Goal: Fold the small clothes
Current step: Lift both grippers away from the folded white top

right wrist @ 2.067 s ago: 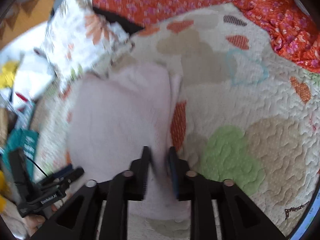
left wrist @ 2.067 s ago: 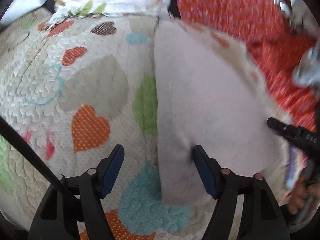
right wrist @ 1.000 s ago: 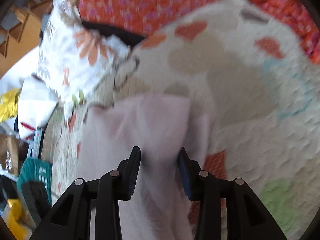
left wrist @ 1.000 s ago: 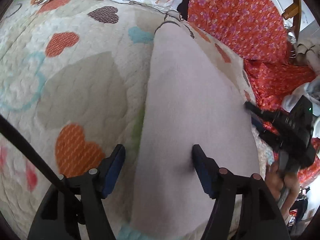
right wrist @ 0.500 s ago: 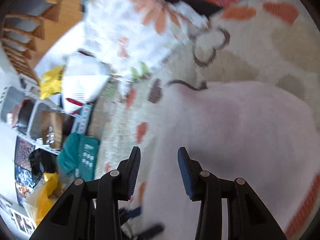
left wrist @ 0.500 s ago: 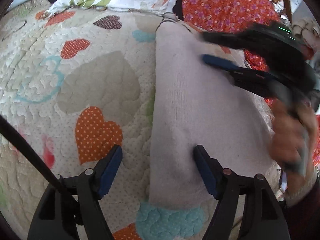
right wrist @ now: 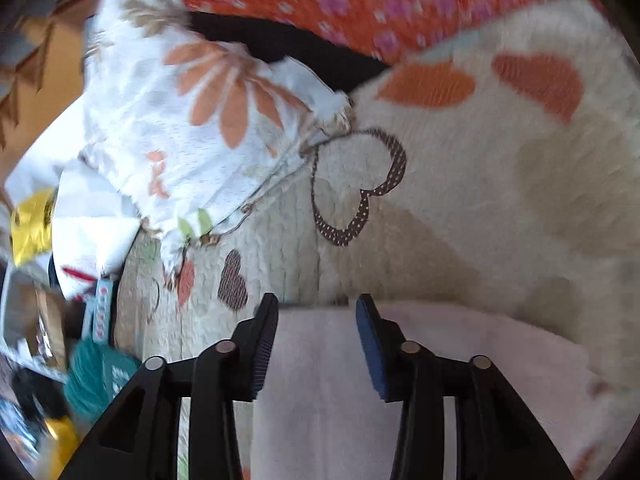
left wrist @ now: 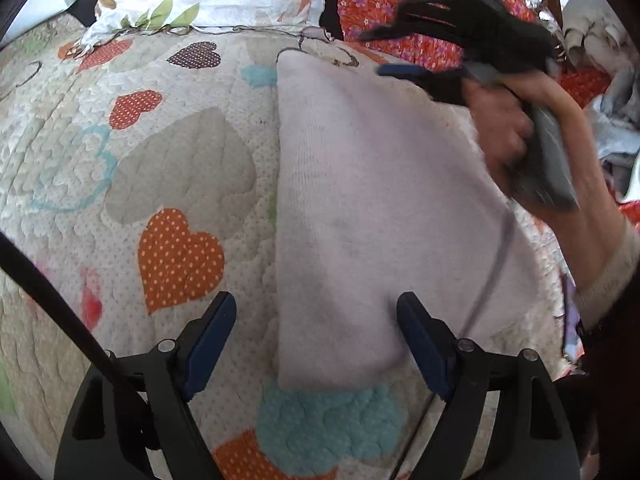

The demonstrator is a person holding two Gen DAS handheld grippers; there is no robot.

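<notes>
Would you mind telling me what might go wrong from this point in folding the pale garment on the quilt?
1. The right tool, open, reaches over the far edge of the pale garment; closing there could pinch the heart quilt along with it.
2. The left tool is open around the near left edge, so nothing pins the garment; a pull from the far end may drag the fold askew.

We held our left gripper (left wrist: 312, 344) low with its jaws spread wide, gripping nothing. Our right gripper (right wrist: 316, 344) was also parted and empty, and our right hand (left wrist: 516, 128) was wrapped around its handle, forearm bare to a pale cuff.
</notes>
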